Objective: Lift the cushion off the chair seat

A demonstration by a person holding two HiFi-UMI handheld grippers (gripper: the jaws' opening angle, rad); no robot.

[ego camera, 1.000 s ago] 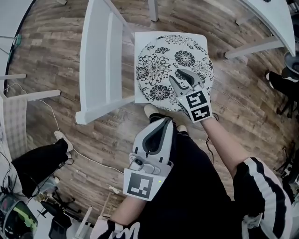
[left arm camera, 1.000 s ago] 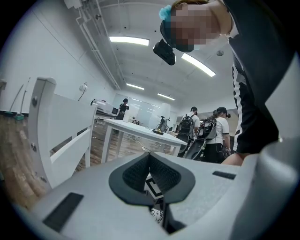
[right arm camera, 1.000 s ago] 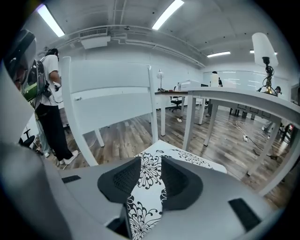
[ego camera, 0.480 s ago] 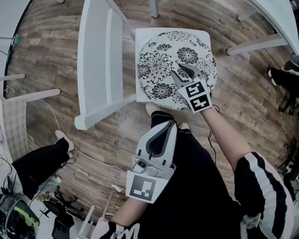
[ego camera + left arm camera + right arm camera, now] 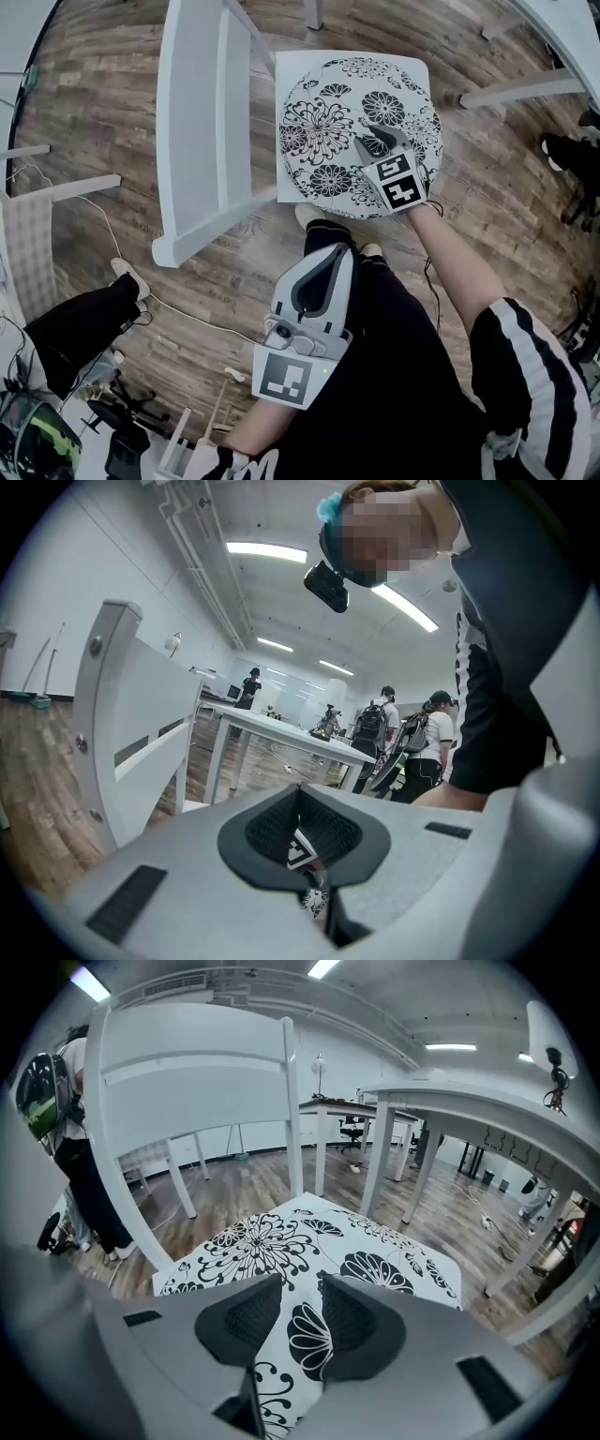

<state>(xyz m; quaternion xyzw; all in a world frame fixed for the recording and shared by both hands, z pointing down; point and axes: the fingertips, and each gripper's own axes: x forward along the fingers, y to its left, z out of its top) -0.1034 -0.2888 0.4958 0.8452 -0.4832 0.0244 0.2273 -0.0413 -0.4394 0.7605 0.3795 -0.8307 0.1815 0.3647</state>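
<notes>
1. A brown wood-plank floor [image 5: 103, 103] runs under everything. The white wooden chair [image 5: 192, 122] stands on it, its slatted back at the left of your head view.
2. The round white cushion with a black flower print [image 5: 328, 122] lies flat on the chair seat. It covers the seat except for the white corners.
3. Your right hand-held gripper [image 5: 375, 142] is over the cushion's near right part and is released. Its jaws stand apart, with flower print showing between them.
4. Your left hand-held gripper [image 5: 330, 251] is clenched on nothing. It is held over your dark trousers, well apart from the chair.
5. A white bench [image 5: 562, 42] stands just beside the chair on the right, cut off by the picture's edge. The left gripper view shows ceiling strip lights and people standing far down the room.
6. You cannot tell whether the right jaws touch the cushion or hang just above it. The chair's legs are hidden beneath the seat.
</notes>
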